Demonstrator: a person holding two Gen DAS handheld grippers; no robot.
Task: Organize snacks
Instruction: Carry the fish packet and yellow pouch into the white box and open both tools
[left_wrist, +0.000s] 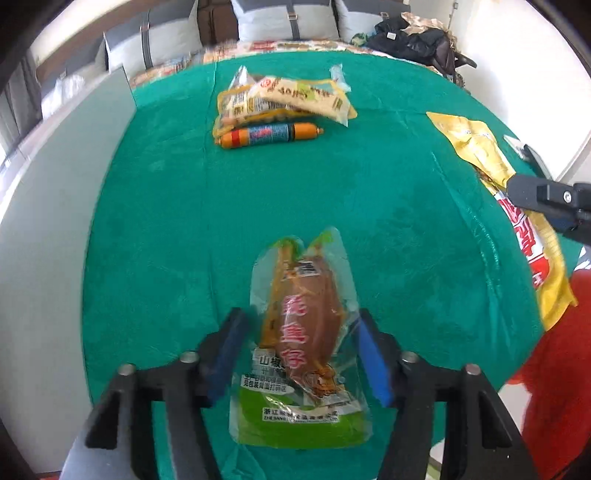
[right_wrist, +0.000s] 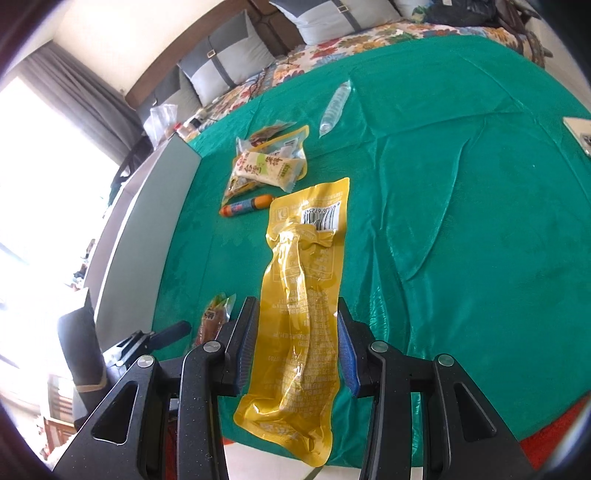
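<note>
Left gripper (left_wrist: 301, 356) hangs over the green cloth (left_wrist: 369, 206), jaws apart around a clear snack pouch (left_wrist: 303, 339). Far back sits a snack pile (left_wrist: 280, 105) with a sausage (left_wrist: 271, 136) in front; a yellow pack (left_wrist: 517, 206) lies at right.

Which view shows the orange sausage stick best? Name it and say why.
The left wrist view: the orange sausage stick lies whole and unblocked at the near edge of the snack pile, its blue label readable. In the right wrist view it is smaller, and the yellow pouch hides one end.
</note>
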